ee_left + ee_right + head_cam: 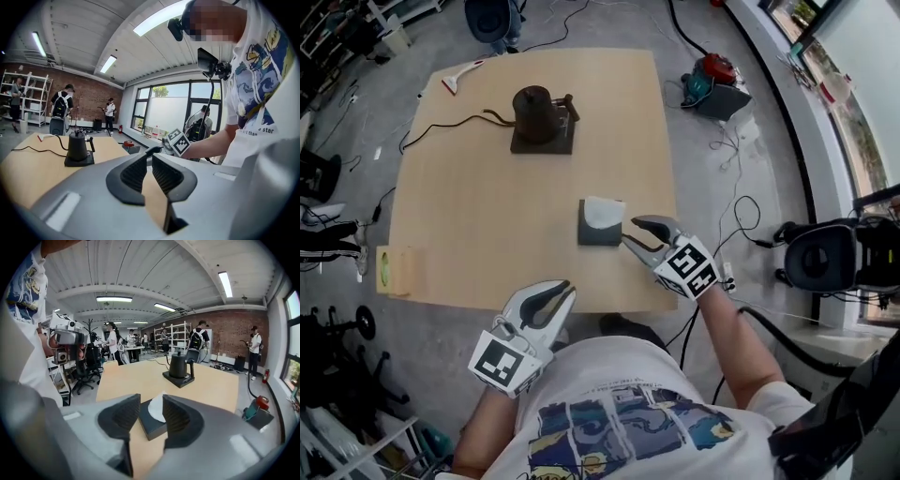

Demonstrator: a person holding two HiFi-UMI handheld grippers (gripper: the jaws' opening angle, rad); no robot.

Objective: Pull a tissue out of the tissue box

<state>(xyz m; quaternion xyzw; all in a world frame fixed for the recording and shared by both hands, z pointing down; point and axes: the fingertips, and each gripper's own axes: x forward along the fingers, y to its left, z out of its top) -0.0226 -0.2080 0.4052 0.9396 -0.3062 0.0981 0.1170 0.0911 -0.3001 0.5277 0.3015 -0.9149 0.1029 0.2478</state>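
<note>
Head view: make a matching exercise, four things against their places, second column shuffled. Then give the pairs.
Things
1. black kettle on a dark square base
2. dark grey square tissue box with a white tissue standing out
3. red and teal device
4. right gripper

Places
A. on the floor, right of the wooden table
B. just right of the tissue box, fingers apart
C. far part of the table
D. near right part of the table

Pairs: 1-C, 2-D, 3-A, 4-B
</note>
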